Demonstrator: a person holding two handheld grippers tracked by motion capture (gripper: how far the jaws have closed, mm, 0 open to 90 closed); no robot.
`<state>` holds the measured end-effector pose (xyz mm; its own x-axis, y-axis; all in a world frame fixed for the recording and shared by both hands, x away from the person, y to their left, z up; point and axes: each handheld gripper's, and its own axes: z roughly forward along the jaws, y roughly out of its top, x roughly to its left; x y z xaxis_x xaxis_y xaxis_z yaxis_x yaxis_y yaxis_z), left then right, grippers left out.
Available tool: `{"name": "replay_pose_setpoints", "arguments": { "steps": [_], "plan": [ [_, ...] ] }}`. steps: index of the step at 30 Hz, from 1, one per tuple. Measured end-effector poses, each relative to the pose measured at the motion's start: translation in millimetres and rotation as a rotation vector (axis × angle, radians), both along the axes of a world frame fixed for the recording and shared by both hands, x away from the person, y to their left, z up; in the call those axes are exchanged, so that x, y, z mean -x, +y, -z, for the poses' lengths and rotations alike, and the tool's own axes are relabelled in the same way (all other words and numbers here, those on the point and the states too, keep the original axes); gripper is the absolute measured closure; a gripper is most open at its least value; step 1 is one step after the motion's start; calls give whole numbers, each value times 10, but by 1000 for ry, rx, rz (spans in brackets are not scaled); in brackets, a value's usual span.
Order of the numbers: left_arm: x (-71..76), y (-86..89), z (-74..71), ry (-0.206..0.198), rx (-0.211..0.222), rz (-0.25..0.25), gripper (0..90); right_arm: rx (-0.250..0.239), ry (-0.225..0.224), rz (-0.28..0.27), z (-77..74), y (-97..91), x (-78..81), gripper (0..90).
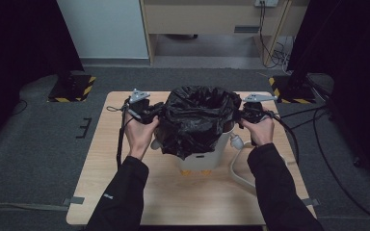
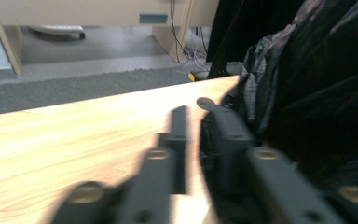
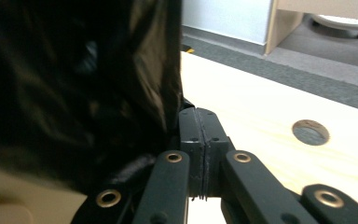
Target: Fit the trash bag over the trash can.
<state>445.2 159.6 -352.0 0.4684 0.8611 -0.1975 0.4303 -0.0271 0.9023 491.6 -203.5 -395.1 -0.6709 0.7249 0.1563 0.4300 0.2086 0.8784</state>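
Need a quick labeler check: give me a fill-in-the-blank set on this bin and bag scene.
1. The bag draped over the white bin is ____ in colour.
2. The bin stands on a ____ table.
3. In the right gripper view, the right gripper has its jaws pressed ____.
4. The left gripper is beside the bag's ____ side.

Missing words: black; wooden; together; left

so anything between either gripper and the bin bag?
Nothing visible. Both grippers are already at the black bag draped over the white bin: left gripper beside its left flank, jaws slightly apart; right gripper shut at its right edge.
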Motion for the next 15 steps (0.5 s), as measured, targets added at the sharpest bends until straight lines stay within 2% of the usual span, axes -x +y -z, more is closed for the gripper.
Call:
{"name": "replay_pose_setpoints", "arguments": {
  "steps": [1, 2, 3, 4, 6, 7, 10, 11, 15],
  "plan": [
    [25, 50, -18, -50, 29, -18, 607, -12, -6, 9, -4, -28, 7, 811],
    [44, 80, -32, -68, 51, -25, 501, -40, -29, 22, -25, -83, 27, 740],
    [91, 137, -65, -94, 79, -33, 466, -54, -41, 27, -41, -116, 40, 709],
    [125, 170, -87, -117, 94, -35, 428, -92, -58, 35, -81, -178, 68, 647],
    [234, 253, -154, -169, 123, -27, 384, -135, -90, 46, -138, -261, 101, 554],
    [313, 296, -196, -201, 148, -11, 367, -168, -115, 60, -196, -336, 138, 536],
    [515, 343, -277, -245, 211, 34, 339, -239, -174, 80, -350, -509, 244, 431],
    [591, 344, -301, -259, 225, 51, 336, -258, -198, 79, -406, -554, 294, 428],
    [889, 282, -368, -293, 256, 139, 310, -320, -260, 39, -636, -610, 545, 364]
  ]
}}
